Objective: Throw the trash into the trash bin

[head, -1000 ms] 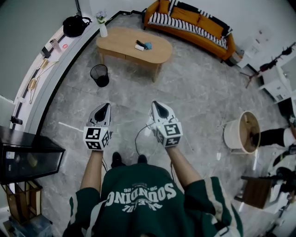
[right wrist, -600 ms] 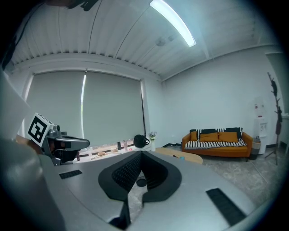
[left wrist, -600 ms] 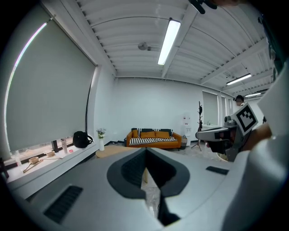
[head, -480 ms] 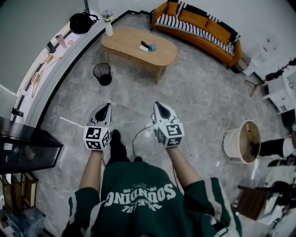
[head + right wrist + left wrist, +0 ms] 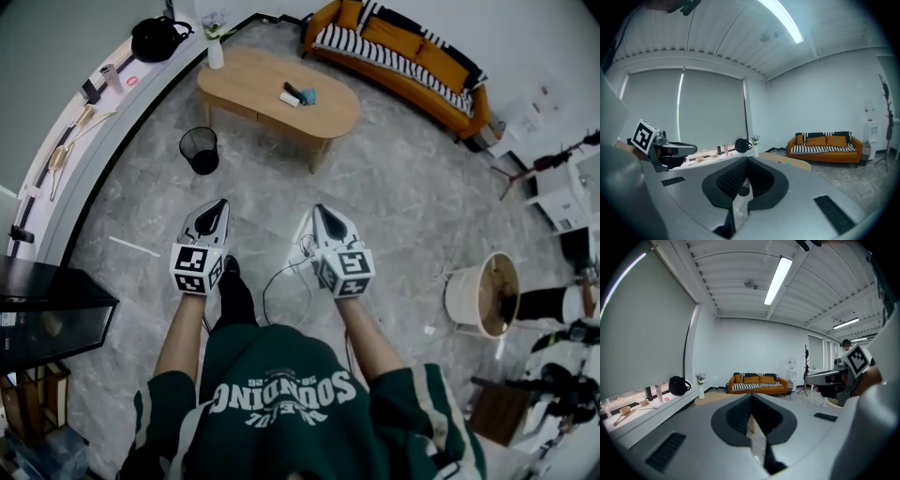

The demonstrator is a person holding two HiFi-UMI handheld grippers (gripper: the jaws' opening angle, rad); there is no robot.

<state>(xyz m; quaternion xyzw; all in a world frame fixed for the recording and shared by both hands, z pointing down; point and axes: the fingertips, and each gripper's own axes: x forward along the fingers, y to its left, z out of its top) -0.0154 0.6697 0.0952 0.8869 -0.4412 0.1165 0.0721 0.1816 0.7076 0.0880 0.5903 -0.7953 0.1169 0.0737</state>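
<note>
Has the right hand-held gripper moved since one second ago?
Yes. Against the round tub, the right hand-held gripper has gone forward, towards the wooden table.

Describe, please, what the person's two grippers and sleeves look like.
The left gripper and right gripper are light grey shells that taper to a point, with black ribbed recesses at the jaws. Each carries a white marker cube printed with black squares. A thin white cable trails near the right one. The person wears a dark green sweatshirt with white lettering and pale-striped sleeves.
</note>
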